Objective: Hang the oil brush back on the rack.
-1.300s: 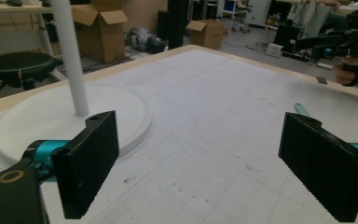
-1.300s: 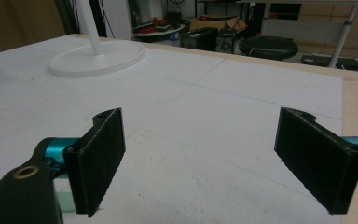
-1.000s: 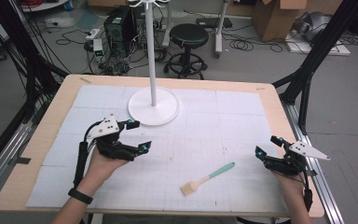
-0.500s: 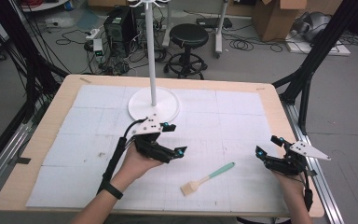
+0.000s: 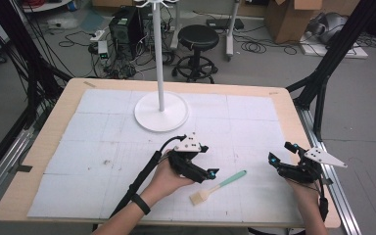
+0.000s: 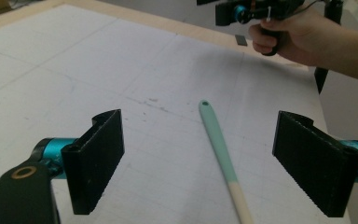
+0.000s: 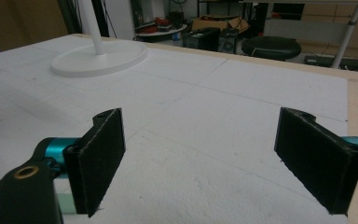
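White padded sheets point(image 5: 103, 147) are covering a wooden table point(image 5: 293, 105), and behind it the floor is lying full of cables, with a black stool point(image 5: 198, 36) and cardboard boxes at the far side.

Nearest to the person, a brush point(image 5: 217, 187) is lying flat on the sheet, its pale bristle end toward the near edge and its green handle pointing far and right. The left gripper point(image 5: 210, 172) is hovering just left of the brush handle, held in the person's left hand point(image 5: 169, 178). In the left gripper view its jaws are standing wide apart and holding nothing, and the brush point(image 6: 221, 156) is lying on the sheet between them.

At the near right corner of the table, well apart from the brush, the right hand is holding the right gripper point(image 5: 273, 158). Its jaws are also spread wide and empty, pointing left.

Farther away, a white stand with a round base point(image 5: 161, 111) and a thin pole is standing on the sheet near the far edge.
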A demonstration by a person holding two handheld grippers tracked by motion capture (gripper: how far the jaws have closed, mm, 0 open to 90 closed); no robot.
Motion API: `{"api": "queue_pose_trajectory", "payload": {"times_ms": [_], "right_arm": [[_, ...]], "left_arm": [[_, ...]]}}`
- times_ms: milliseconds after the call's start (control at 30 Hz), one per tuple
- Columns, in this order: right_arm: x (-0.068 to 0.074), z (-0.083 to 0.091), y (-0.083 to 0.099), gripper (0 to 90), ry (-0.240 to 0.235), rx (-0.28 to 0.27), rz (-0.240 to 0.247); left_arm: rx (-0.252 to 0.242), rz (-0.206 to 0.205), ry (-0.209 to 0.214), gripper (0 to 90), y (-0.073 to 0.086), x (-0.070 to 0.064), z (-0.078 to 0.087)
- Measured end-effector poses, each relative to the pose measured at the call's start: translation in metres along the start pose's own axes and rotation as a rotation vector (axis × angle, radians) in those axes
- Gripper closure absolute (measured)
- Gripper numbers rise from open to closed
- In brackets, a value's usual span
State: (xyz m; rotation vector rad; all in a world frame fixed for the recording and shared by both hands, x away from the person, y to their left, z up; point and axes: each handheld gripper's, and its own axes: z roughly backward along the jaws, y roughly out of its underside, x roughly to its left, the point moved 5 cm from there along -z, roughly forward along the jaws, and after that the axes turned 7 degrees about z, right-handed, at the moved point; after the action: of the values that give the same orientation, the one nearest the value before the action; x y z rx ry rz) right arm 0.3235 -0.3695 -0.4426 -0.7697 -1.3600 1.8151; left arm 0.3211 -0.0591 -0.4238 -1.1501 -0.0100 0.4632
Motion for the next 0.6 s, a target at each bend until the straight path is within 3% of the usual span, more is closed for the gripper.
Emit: {"api": "queue_pose_trajectory", "payload": {"times_ms": [133,433,467,600], "right_arm": [[0.000,-0.001,-0.001,15.5,-0.003,-0.008,0.007],[0.000,0.000,-0.001,15.5,-0.003,-0.004,0.009],[0.000,0.000,-0.001,15.6,-0.003,-0.005,0.009],[0.000,0.000,-0.001,15.6,-0.004,-0.005,0.007]], "left_arm": [[0.063,-0.009,-0.010,23.9,0.010,-0.006,-0.016],[0.169,-0.025,-0.028,37.7,0.026,-0.017,-0.033],[0.213,-0.031,-0.040,39.7,0.033,-0.019,-0.037],[0.271,-0.061,-0.063,45.0,0.042,-0.022,-0.045]]}}
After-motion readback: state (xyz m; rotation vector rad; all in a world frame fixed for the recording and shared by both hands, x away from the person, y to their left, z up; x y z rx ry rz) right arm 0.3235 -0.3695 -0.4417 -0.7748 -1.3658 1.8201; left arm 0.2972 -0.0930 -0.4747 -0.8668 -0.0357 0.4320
